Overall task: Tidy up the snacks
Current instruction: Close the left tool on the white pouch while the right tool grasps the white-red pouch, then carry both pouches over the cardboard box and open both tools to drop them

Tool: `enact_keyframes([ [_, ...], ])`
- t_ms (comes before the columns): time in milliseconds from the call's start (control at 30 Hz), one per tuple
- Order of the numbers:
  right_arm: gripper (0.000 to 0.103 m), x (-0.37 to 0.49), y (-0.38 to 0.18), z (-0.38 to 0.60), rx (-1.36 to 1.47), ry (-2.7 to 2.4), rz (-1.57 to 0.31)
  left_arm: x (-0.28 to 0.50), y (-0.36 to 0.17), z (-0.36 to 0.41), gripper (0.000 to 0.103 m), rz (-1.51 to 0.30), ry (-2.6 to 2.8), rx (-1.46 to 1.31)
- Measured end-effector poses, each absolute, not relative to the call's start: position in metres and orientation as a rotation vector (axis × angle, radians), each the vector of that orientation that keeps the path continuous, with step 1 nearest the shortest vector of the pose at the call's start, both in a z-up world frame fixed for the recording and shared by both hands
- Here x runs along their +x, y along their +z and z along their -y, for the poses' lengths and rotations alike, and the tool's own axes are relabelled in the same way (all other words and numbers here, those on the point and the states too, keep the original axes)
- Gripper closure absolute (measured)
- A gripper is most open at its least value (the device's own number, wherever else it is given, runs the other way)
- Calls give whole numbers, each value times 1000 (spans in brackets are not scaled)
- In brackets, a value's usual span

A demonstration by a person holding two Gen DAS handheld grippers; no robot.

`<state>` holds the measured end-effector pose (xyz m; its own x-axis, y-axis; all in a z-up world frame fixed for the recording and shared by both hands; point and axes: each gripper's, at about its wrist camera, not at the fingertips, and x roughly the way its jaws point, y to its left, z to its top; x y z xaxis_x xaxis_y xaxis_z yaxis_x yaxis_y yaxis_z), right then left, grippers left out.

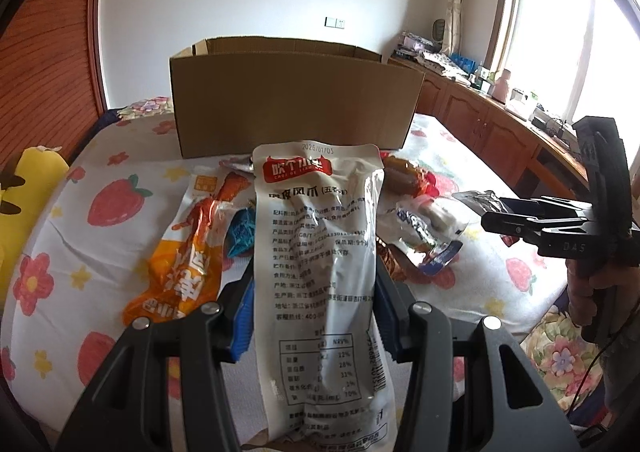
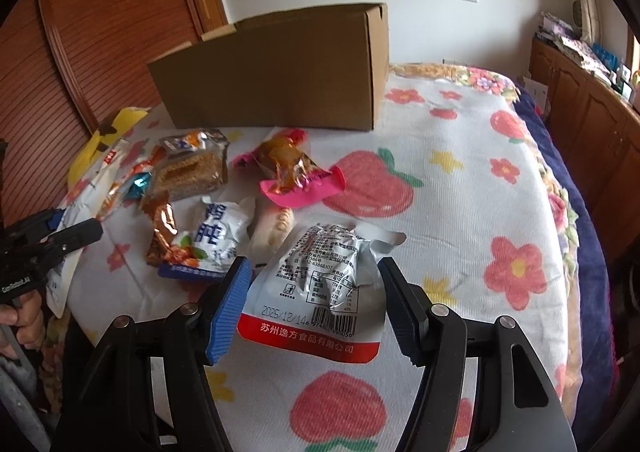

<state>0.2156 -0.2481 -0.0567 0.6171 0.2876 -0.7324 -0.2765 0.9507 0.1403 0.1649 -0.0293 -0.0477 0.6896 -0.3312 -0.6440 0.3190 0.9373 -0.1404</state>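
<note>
A long white foil pouch (image 1: 322, 272) of snacks is clamped across its width between the blue-padded fingers of the left gripper (image 1: 316, 316), its long axis running away from the camera toward an open cardboard box (image 1: 296, 103) at the far side of a bed; the date-stamped top seam points at the box. In front of the box, a loose heap of crinkled wrappers lies on the strawberry-and-flower bedspread (image 2: 460, 179): an orange pouch (image 1: 188, 252), a pink-ended pack (image 2: 296, 171), a clear pack of brown wafers (image 2: 192, 171) and a blue-and-white pouch (image 2: 216, 240). Nearer than the heap, the right gripper (image 2: 316, 308) straddles a crumpled silver pouch with a red lower band (image 2: 316, 292), barcode end toward the camera; whether the half-spread fingers press its sides cannot be told. To the right of the box the quilted bedspread lies open as far as the bed's edge, beyond which wooden cabinets (image 2: 592, 123) run along the wall. The box's plain corrugated front wall stands upright.
</note>
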Motion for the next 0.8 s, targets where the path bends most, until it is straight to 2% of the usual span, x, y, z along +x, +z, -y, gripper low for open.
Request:
enact_keyframes([
  [400, 37, 220, -7, 232, -20, 389, -748, 189, 3, 21, 54, -626, -356, -2],
  [800, 37, 278, 47, 205, -56, 444, -628, 254, 54, 3, 53, -523, -330, 30],
])
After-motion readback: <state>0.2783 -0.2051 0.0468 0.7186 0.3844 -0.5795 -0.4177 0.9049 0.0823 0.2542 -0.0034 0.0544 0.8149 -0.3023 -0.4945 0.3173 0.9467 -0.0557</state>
